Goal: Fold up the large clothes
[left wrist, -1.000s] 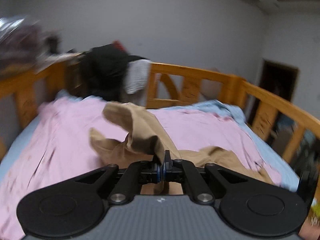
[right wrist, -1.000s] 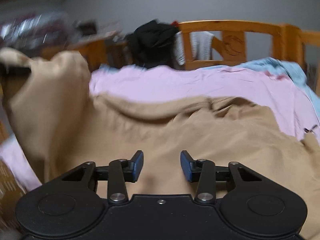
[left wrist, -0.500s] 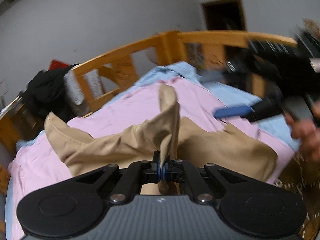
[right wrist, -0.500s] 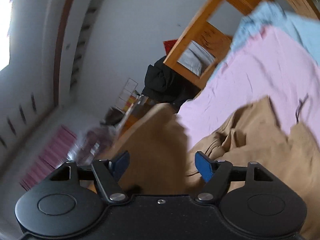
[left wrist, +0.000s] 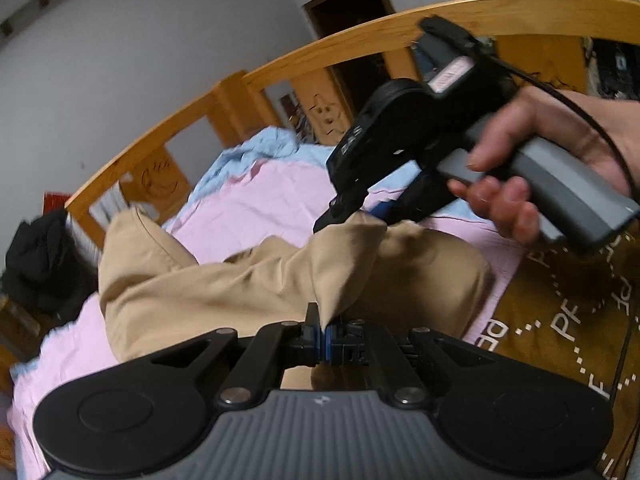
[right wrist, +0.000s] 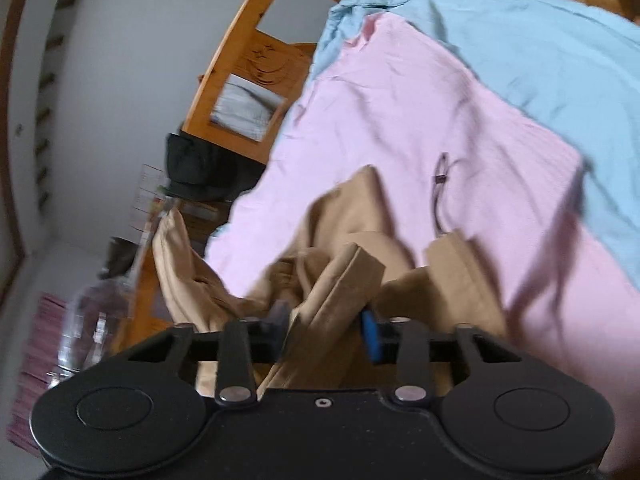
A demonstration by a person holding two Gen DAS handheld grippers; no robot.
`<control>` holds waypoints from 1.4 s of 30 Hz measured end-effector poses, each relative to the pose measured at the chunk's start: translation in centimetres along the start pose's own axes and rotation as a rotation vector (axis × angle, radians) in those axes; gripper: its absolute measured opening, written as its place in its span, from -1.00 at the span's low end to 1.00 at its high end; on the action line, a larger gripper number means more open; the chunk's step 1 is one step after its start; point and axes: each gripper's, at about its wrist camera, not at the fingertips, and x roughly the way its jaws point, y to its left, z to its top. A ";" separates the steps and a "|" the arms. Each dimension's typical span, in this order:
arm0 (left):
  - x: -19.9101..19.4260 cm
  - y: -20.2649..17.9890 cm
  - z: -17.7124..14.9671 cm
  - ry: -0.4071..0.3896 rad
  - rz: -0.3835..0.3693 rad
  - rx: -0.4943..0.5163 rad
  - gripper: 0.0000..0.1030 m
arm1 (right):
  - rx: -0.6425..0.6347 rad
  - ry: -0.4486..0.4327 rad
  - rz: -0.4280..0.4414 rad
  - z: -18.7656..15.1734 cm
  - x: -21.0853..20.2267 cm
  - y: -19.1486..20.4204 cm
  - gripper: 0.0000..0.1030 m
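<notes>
A tan garment lies bunched on a pink sheet on the bed. My left gripper is shut on a tan edge and holds it lifted. My right gripper is open, with a folded tan edge standing between its two blue-padded fingers; the pads do not press on it. In the left wrist view the right gripper reaches to the lifted tan fold from the right, held by a hand.
A wooden bed rail curves around the far side. A light blue sheet lies under the pink one. Dark clothes hang at the left. A brown patterned cloth is at the right. A clear bottle stands at the left.
Both views swung and tilted. My right gripper moved in from the right onto the lifted tan edge and its jaws narrowed around it. My left gripper kept its hold.
</notes>
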 end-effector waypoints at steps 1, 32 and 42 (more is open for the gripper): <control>-0.3 -0.4 0.1 -0.010 0.000 0.005 -0.99 | -0.025 -0.016 0.000 -0.2 -0.3 0.3 -0.66; -3.2 5.5 -3.0 -0.056 -0.363 -0.381 0.53 | -0.477 -0.078 -0.438 -2.8 -0.8 1.4 -0.62; -3.5 15.1 -8.4 0.067 -0.076 -0.829 0.78 | -0.462 -0.226 -0.347 -1.4 -2.4 4.5 0.13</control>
